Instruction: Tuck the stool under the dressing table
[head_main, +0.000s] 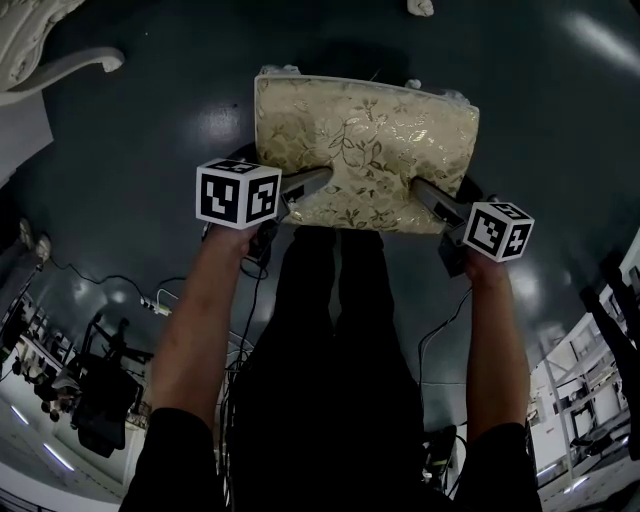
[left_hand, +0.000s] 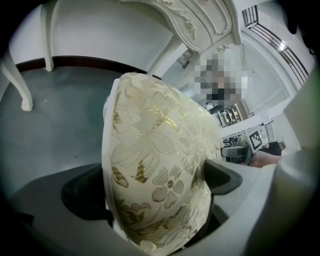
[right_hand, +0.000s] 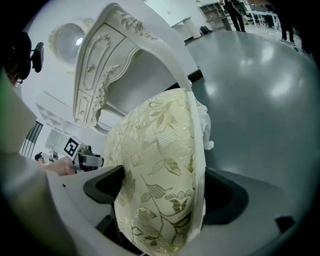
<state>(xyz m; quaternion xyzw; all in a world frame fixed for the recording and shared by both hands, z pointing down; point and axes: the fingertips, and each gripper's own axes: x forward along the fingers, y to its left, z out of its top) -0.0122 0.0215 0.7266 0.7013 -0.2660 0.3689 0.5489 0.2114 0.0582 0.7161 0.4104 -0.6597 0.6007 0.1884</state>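
Observation:
The stool's cream cushion (head_main: 365, 150) with gold flower pattern stands on the dark floor in front of me. My left gripper (head_main: 320, 180) is shut on its near left edge; in the left gripper view the cushion (left_hand: 160, 165) fills the jaws and one pad (left_hand: 222, 177) dents it. My right gripper (head_main: 420, 190) sits over the near right edge, jaws spread wide around the cushion (right_hand: 160, 165), no dent showing. The white carved dressing table (right_hand: 110, 55) rises beyond the stool, and one curved leg (head_main: 60, 65) shows at the far left.
Two slim white table legs (left_hand: 22, 85) stand on the grey floor left of the stool. Cables (head_main: 150, 300) trail by my feet. A dark chair (head_main: 100, 400) is at lower left, metal shelving (head_main: 580, 400) at lower right. People (right_hand: 235, 15) stand far off.

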